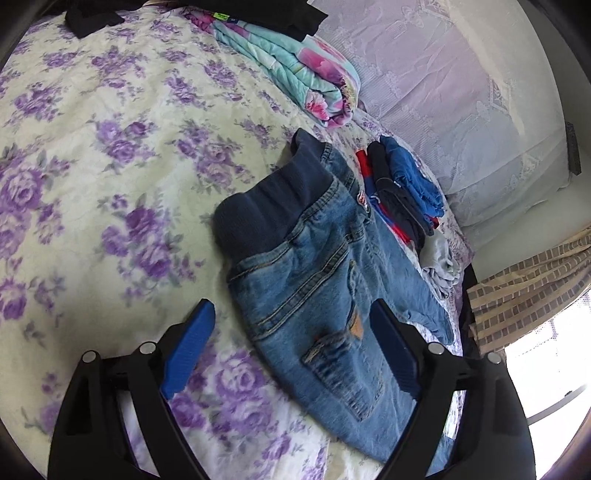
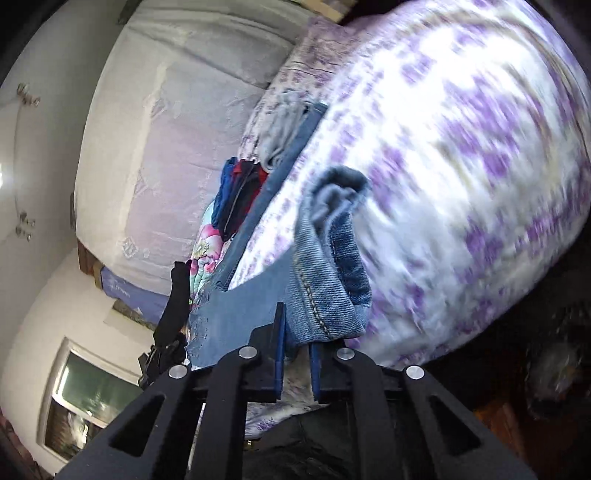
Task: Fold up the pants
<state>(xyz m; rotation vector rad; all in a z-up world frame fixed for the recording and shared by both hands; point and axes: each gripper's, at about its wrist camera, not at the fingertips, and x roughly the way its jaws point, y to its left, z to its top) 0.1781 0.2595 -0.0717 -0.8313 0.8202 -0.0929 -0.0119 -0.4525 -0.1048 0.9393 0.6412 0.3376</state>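
Small blue jeans with a dark elastic waistband lie on the purple-flowered bedspread. My left gripper is open above the seat of the jeans, its blue pads wide apart and empty. My right gripper is shut on the hem end of a jeans leg, holding it lifted over the bedspread. The rest of the jeans trails off to the left in the right wrist view.
A stack of folded blue, red and dark clothes sits beside the jeans, with a grey garment. A rolled floral quilt and black clothing lie further back. A lace-covered pillow is to the right.
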